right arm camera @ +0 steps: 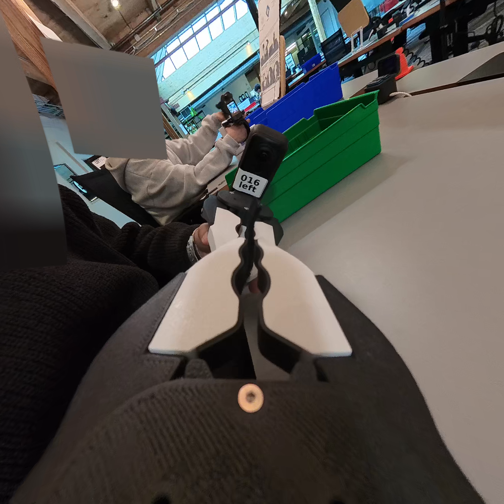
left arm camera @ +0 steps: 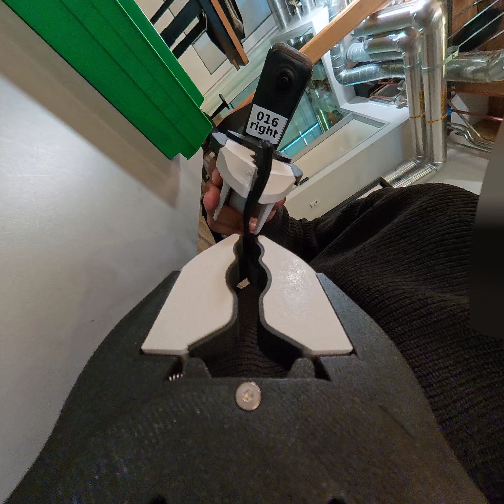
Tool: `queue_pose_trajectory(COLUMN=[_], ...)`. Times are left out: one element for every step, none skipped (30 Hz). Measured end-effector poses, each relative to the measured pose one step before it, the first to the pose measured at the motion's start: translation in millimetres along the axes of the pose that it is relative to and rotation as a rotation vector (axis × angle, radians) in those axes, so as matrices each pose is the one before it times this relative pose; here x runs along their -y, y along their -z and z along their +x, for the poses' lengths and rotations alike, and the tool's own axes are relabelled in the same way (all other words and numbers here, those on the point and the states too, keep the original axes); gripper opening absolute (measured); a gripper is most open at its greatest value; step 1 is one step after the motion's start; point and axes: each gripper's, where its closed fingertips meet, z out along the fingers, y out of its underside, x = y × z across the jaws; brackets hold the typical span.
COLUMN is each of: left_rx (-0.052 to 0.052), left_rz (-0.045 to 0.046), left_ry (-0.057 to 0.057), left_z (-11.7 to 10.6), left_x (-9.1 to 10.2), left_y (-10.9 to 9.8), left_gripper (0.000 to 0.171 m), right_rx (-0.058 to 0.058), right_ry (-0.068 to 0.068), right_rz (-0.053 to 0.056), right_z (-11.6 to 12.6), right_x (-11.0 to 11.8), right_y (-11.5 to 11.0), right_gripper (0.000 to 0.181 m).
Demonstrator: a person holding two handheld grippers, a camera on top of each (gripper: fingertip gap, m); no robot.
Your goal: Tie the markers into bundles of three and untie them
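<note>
My two grippers face each other tip to tip above a grey table (right arm camera: 409, 218). A thin black cord (left arm camera: 252, 212) runs between them. My left gripper (left arm camera: 248, 240) is shut on one end of it, and a small pale tip (left arm camera: 243, 283) of the cord shows between the white fingers (left arm camera: 201, 294). My right gripper (left arm camera: 255, 170), held by a hand in a black sleeve (left arm camera: 395, 272), is shut on the other end. In the right wrist view my right gripper (right arm camera: 250, 242) pinches the cord (right arm camera: 251, 256) just in front of my left gripper (right arm camera: 246, 231).
A green bin (right arm camera: 327, 152) stands on the table behind the left gripper, with a blue bin (right arm camera: 300, 101) beyond it. The green bin also shows in the left wrist view (left arm camera: 122, 68). A person in a grey hoodie (right arm camera: 163, 177) sits nearby holding another device (right arm camera: 231, 109). A black box (right arm camera: 381, 87) sits at the far edge. The grippers are tip to tip, or close to it.
</note>
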Motion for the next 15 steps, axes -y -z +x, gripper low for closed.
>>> queue_pose_trajectory(left_rx=[0.0019,0.0069,0.0099,0.0104,0.0092,0.0074,0.0019,-0.0011,0.0,-0.0007,-0.0017,-0.0015,-0.0008,-0.0004,0.0012], left_rz=[-0.00412,-0.00293,-0.00338,-0.00279,0.00125,0.0077,0.01222,0.01375,0.01519,0.01517,0.01585,0.01996,0.02409,0.02363,0.02037], left_ry=[-0.0022,-0.0051,-0.0094,-0.0122,-0.0116,-0.0093,-0.005,0.0004,0.0038,0.0049,0.0054,0.004,0.0013,-0.0013,-0.0037], left_z=[-0.07,-0.57,-0.77,-0.75,-0.61,-0.44,-0.01,0.11,-0.33,-0.39,-0.31,-0.03,0.05,0.24,0.13], left_x=[-0.53,-0.32,-0.36,-0.15,0.48,1.47,2.16,2.38,2.65,2.66,2.75,3.37,4.05,4.02,3.44], left_y=[-0.29,-0.15,0.03,0.11,0.42,0.74,1.06,1.38,1.6,1.68,1.72,1.78,2.02,1.99,1.77], left_gripper=[0.006,0.003,0.003,0.003,0.003,0.003,0.003,0.003,0.003,0.003,0.003,0.003,0.003,0.003,0.003], right_rx=[0.0004,-0.0007,-0.0021,-0.0014,0.0011,0.0023,0.0005,-0.0016,-0.002,-0.0014,0.0004,0.0027,0.0035,0.0021,0.0014], right_ry=[0.0049,0.0058,0.0045,0.0015,-0.0027,-0.0065,-0.0105,-0.0137,-0.0147,-0.0148,-0.0144,-0.0131,-0.0117,-0.0109,-0.0108], right_rz=[-0.0073,-0.0059,-0.0033,-0.0012,-0.0005,0.0019,0.0026,0.0025,0.0035,0.0053,0.0066,0.0068,0.0049,0.0006,-0.0049], right_z=[-0.53,-0.35,-0.18,0.05,0.02,0.17,0.71,1.25,1.43,1.25,0.91,0.46,0.38,0.43,0.62], right_x=[-1.19,-1.0,-0.52,-0.29,-0.09,0.32,0.41,0.37,0.55,0.74,1.08,0.97,0.59,-0.07,-1.06], right_y=[-0.7,-0.61,-0.36,-0.16,0.07,0.28,0.3,0.35,0.4,0.45,0.57,0.61,0.32,0.09,-0.33], right_gripper=[0.003,0.004,0.004,0.004,0.005,0.007,0.01,0.016,0.02,0.024,0.027,0.029,0.03,0.03,0.031])
